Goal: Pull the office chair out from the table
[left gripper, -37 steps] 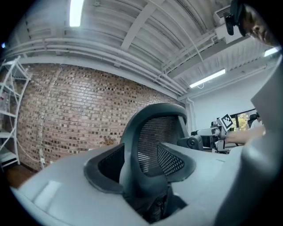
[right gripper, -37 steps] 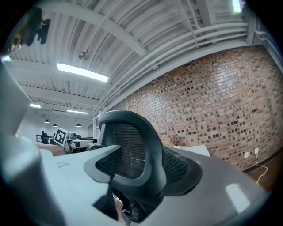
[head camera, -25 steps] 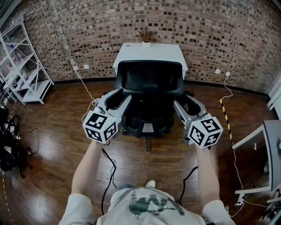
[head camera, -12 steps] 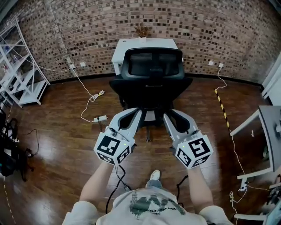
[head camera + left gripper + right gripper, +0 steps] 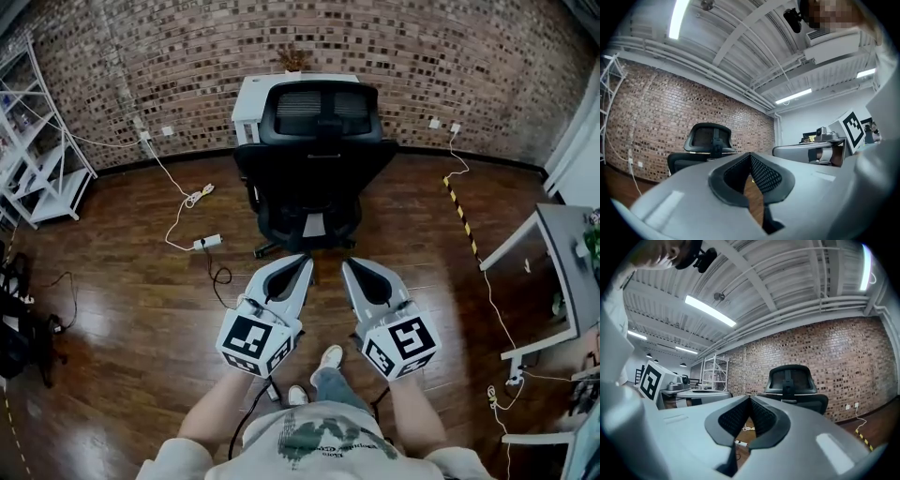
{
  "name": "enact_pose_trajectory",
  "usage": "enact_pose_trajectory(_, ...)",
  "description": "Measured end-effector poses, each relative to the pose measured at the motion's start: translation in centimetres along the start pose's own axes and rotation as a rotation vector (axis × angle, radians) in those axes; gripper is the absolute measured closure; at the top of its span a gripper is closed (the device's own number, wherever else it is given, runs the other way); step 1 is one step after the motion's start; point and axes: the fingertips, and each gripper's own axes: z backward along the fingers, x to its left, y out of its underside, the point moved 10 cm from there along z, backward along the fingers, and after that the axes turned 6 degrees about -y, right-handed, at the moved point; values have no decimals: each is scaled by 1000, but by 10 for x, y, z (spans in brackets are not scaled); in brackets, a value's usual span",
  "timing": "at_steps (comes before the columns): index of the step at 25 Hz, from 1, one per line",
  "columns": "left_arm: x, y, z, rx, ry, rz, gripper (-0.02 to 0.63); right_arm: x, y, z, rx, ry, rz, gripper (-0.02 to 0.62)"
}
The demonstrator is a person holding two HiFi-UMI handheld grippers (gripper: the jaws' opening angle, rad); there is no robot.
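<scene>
The left gripper and the right gripper hang side by side, pointing level, and neither has hold of anything. The left fingers are pressed together with only the floor showing past them. The right fingers have just been closing and meet as well, with nothing between them. The office chair stands straight ahead of both pairs of fingertips, apart from them across a stretch of bare boards, with its backrest turned toward them. The white counter lies beyond the chair from the fingers, against the brick wall. The backrest covers most of it in the head view, so I cannot tell for sure whether the seat is clear of its edge, though the wheeled base seems to sit on the near side. By that reading the pull looks done, or very nearly, with the chair standing free. If more clearance is wanted, the next move calls for opening both pairs of fingers, carrying them forward to the armrests or the backrest's rim, closing there, and drawing back evenly so the chair rolls straight. A white power strip and its cord lie ahead and to the left of the left fingers, near the castors, and are worth steering clear of.
</scene>
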Motion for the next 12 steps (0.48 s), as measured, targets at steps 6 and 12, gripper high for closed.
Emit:
enact_pose_trajectory(6,-27,6,31,-7,-20,25,591,36,8,21,17,1,5,595)
enact_pose_trajectory(12,-43,3,44,-11,-30,32,591,51,9,30,6,-2,8,594)
